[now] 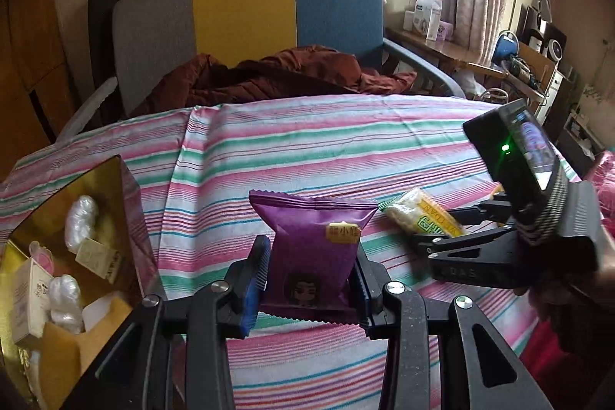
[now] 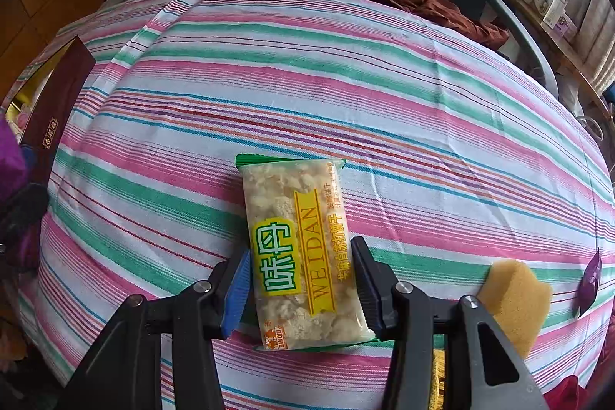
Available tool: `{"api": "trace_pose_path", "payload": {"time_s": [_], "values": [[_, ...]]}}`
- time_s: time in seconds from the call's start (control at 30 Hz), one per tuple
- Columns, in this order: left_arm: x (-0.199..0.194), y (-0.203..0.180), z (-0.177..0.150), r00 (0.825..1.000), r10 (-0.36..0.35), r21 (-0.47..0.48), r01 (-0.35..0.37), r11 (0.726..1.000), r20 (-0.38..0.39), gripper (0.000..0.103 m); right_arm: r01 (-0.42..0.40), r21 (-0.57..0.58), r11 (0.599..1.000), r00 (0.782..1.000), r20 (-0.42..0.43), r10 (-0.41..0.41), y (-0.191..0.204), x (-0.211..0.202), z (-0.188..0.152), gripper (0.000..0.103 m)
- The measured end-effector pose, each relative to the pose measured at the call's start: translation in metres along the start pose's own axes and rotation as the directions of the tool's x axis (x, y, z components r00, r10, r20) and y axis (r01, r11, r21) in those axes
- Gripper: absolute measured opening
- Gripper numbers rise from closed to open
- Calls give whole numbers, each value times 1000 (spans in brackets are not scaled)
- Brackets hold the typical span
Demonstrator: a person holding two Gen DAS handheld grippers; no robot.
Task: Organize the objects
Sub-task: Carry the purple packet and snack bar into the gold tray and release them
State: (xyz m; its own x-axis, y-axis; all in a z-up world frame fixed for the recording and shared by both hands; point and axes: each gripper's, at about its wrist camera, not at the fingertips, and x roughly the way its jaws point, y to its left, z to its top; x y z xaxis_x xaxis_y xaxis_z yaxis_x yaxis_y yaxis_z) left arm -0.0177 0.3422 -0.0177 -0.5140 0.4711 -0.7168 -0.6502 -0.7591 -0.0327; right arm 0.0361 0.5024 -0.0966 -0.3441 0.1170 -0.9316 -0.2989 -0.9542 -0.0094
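A purple snack packet (image 1: 311,229) with a cartoon face stands upright between the fingers of my left gripper (image 1: 309,256), which is shut on its lower half and holds it above the striped cloth (image 1: 307,148). A clear biscuit packet (image 2: 296,218) with a yellow and green label lies flat on the cloth. My right gripper (image 2: 301,252) is shut on it, the pads pressing its long sides. The left wrist view shows this packet (image 1: 419,214) at the right, with the right gripper (image 1: 434,241) angled down over it.
An open box (image 1: 127,187) with gold lining stands at the left and holds several small wrapped items and cartons; its maroon wall (image 2: 57,98) shows in the right wrist view. A yellow sponge (image 2: 515,298) and a purple scrap (image 2: 590,279) lie at the right. A brown jacket (image 1: 269,72) lies on the chair behind.
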Motion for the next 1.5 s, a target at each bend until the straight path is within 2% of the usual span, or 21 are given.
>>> {"api": "trace_pose_path", "payload": {"time_s": [0.3, 0.5, 0.73, 0.93, 1.17, 1.33, 1.5], "values": [[-34, 6, -7, 999, -26, -8, 26, 1000, 35, 40, 10, -7, 1000, 1000, 9, -9, 1, 2, -2, 49], [-59, 25, -17, 998, -32, -37, 34, 999, 48, 40, 23, -12, 1000, 1000, 11, -23, 3, 2, -2, 49], [-87, 65, -33, 998, -16, -101, 22, 995, 62, 40, 2, -19, 1000, 1000, 6, -2, 9, 0, -5, 49], [-120, 114, -47, 996, 35, -188, -18, 982, 87, 40, -28, -22, 999, 1000, -6, 28, 16, -1, -6, 50], [-149, 186, -72, 987, 139, -337, -103, 936, 85, 40, -110, -9, 994, 993, -46, 109, 37, -6, -7, 49], [-163, 227, -92, 980, 185, -426, -137, 894, 72, 40, -201, 6, 980, 979, 28, 201, 68, -35, -4, 49], [-167, 249, -113, 980, 188, -474, -135, 870, 66, 40, -278, -26, 960, 956, 92, 279, 104, -70, -2, 49]]}}
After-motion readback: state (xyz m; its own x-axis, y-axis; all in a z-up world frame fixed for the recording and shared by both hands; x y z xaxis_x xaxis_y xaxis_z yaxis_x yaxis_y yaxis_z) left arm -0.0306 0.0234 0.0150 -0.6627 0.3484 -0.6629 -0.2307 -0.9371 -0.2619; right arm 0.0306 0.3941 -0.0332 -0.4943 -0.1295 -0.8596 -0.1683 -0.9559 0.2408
